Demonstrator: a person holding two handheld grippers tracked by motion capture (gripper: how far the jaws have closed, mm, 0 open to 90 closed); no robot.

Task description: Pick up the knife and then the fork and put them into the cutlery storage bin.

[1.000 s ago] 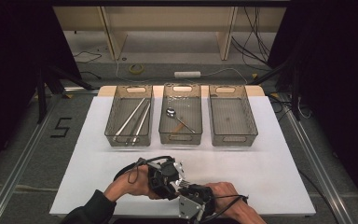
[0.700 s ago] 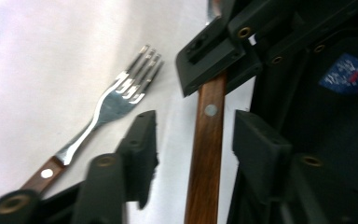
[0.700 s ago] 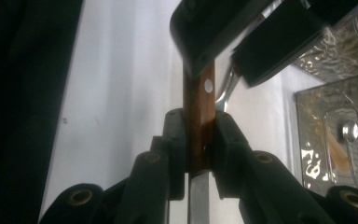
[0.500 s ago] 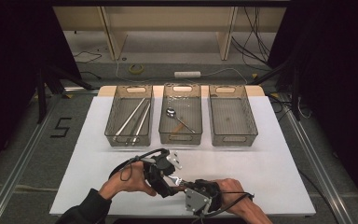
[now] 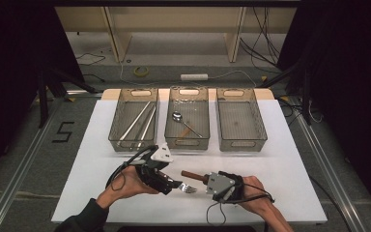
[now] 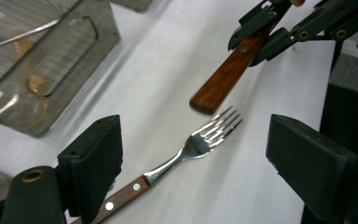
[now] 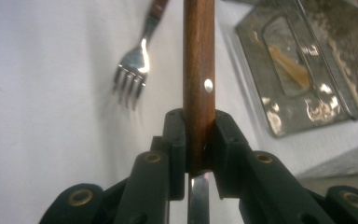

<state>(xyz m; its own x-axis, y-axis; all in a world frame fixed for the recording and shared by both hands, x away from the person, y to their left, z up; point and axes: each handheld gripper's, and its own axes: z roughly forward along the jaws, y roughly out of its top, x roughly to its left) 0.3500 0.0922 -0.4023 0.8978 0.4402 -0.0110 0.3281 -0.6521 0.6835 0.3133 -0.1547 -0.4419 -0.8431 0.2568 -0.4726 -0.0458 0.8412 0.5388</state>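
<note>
A fork (image 6: 200,140) with a wooden handle lies flat on the white mat, its tines (image 5: 189,188) pointing right. My left gripper (image 5: 176,184) stands over it; its jaws have just been opening and now stand wide on either side of the fork (image 7: 133,70), pads clear of it. My right gripper (image 5: 206,180) is shut on a second wooden-handled utensil (image 7: 199,70), whose brown handle (image 5: 192,174) sticks out to the left above the fork. A strip of its metal shows behind the jaws. In the left gripper view that handle (image 6: 223,79) hangs just beyond the fork's tines.
Three clear bins stand in a row at the back of the mat (image 5: 290,159). The left bin (image 5: 130,144) holds long metal utensils, the middle bin (image 5: 187,143) a spoon (image 5: 177,116), the right bin (image 5: 244,144) nothing. Cables lie on the floor beyond.
The left gripper's jaws opened and let go of the fork, which now lies on the mat. The right gripper drew away to the right with the wooden-handled utensil.
</note>
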